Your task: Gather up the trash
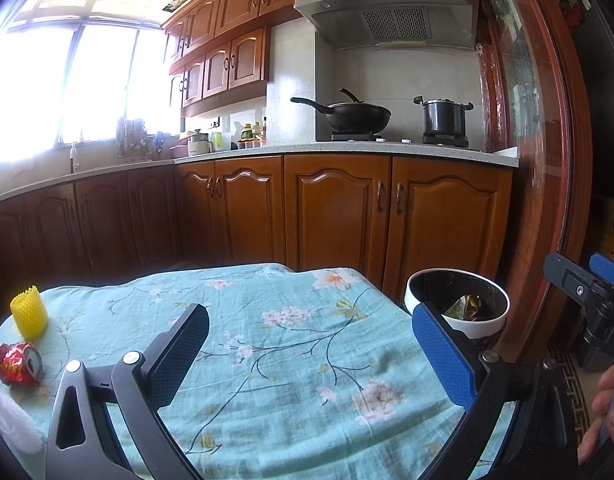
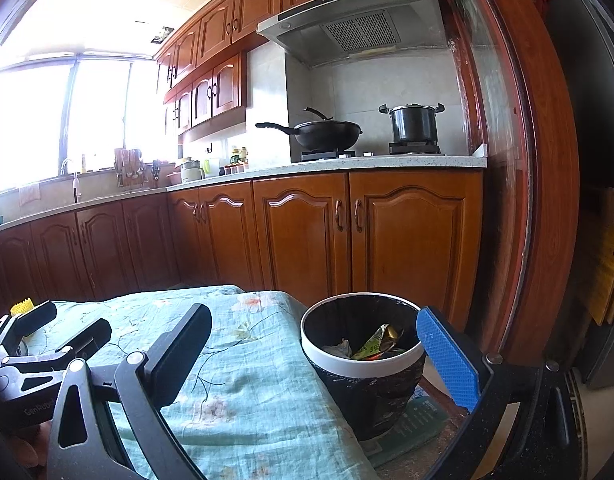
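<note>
Crumpled glossy metal can (image 1: 19, 363); matt cotton tablecloth (image 1: 287, 344); glossy wood cabinets (image 1: 335, 216).

In the left wrist view a white fluffy thing (image 1: 15, 420) ran off the left edge, too little showing to name it. The right gripper (image 1: 587, 292) was cut by the right edge, its jaws out of sight. From the right wrist, the left gripper (image 2: 63, 330) covered most of the yellow foam sleeve (image 2: 22, 305). The bin (image 2: 363, 360) held crumpled wrappers (image 2: 373, 346) too jumbled to identify. The window (image 2: 31, 120) was blown out white.
</note>
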Tool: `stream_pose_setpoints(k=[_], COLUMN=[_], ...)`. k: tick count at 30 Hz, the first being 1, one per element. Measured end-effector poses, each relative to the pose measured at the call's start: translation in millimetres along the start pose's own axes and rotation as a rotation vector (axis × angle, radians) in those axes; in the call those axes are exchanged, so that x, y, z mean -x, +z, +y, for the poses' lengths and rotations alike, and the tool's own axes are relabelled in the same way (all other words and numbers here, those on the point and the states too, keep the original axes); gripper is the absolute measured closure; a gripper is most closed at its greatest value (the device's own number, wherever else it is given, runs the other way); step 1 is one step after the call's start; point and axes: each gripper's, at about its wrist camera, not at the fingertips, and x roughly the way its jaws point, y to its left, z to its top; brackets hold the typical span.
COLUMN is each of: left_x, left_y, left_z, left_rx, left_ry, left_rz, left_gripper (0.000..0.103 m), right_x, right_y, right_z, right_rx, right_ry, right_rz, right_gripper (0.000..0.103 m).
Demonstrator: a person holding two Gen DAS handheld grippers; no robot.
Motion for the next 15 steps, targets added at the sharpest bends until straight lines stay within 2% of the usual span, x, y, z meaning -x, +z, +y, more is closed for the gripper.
stream_pose_setpoints(k=[15], left_x=[-0.3], left_y=[-0.6], left_z=[1.7], left_rx=[0.0], left_ry=[-0.006], left_rz=[0.004], left_gripper=[0.001], right_x=[0.2], right_y=[-0.7], right_z=[-0.5], right_rx=[-0.012], right_ry=[0.004], right_rz=[0.012], right_gripper=[0.0])
